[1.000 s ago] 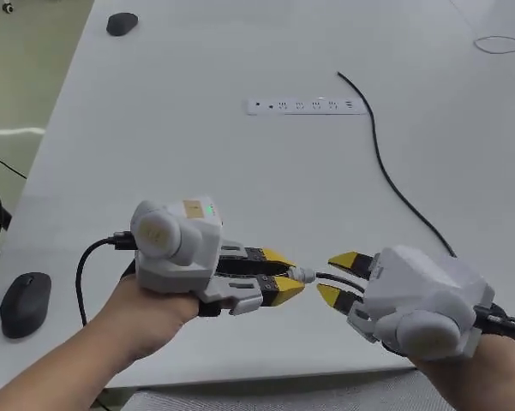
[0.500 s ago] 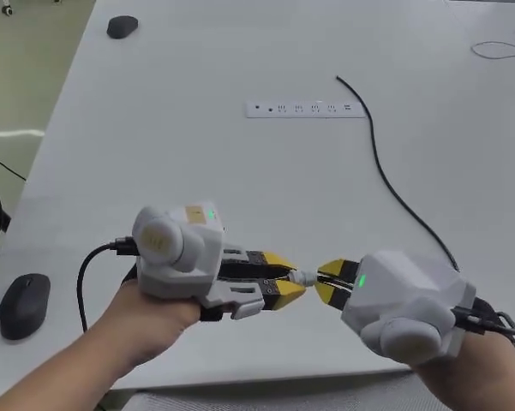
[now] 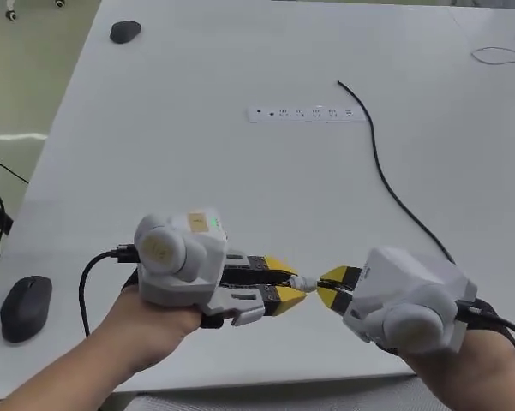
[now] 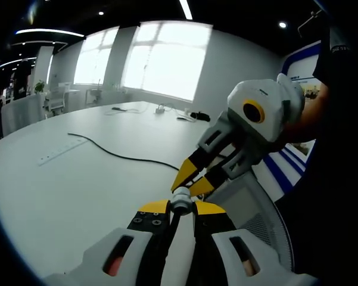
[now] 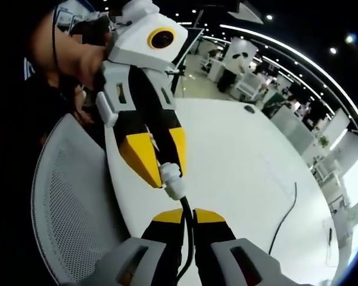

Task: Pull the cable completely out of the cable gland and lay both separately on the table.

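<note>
While left tongs clench the cable gland, right tongs clench the cable, mostly hidden inside them.

Cable gland: small, pale grey-white plastic. It is sitting on its side in the air over the near edge of the table, clamped at the tips of the left gripper, with its narrow end pointing right.

Cable: thin and black. It is coming out of the gland's narrow end and running straight between the jaws of the right gripper, which are pinching it just beside the gland. The cable is still sitting inside the gland, and both are being held up off the table.
</note>
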Tool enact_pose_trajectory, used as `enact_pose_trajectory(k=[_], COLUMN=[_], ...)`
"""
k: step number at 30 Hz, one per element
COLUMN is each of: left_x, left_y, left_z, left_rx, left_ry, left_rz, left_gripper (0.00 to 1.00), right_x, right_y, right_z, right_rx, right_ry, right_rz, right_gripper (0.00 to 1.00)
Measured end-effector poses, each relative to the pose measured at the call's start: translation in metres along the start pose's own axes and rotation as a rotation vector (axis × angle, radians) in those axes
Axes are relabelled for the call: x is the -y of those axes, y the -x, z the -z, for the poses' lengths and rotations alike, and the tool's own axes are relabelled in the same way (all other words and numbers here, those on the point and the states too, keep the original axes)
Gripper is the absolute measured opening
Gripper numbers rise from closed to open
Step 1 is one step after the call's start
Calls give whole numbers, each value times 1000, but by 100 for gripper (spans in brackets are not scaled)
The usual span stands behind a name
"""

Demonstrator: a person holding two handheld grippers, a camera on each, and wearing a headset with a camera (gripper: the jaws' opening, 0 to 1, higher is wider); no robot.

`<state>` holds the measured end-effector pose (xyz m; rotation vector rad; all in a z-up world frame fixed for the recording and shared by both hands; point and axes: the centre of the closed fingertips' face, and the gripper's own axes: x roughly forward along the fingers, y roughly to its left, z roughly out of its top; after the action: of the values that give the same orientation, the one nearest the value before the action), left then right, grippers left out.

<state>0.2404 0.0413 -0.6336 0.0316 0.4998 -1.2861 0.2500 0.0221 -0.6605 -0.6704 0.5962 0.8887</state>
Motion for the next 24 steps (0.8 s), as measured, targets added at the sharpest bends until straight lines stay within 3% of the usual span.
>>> enact_pose_trajectory(k=[8,11,22,24], left_x=[1,2,5,5], left_y=[-2,-5,-13,-13], left_z=[-3,-2,-9,-9], left_rx=[6,6,18,16], left_ry=[5,12,14,13], left_rz=[-9,-6,4,10], left_gripper=[14,14,14,14], right_x=[10,12,33,34], right_y=[0,-1,-1,-4], right_z=[24,32,72,78], right_rx=[-22,-29,-58,-56], right_ry=[-133,-149,-471,-500], right_rz=[6,23,63,62], right_gripper=[0,0,0,0])
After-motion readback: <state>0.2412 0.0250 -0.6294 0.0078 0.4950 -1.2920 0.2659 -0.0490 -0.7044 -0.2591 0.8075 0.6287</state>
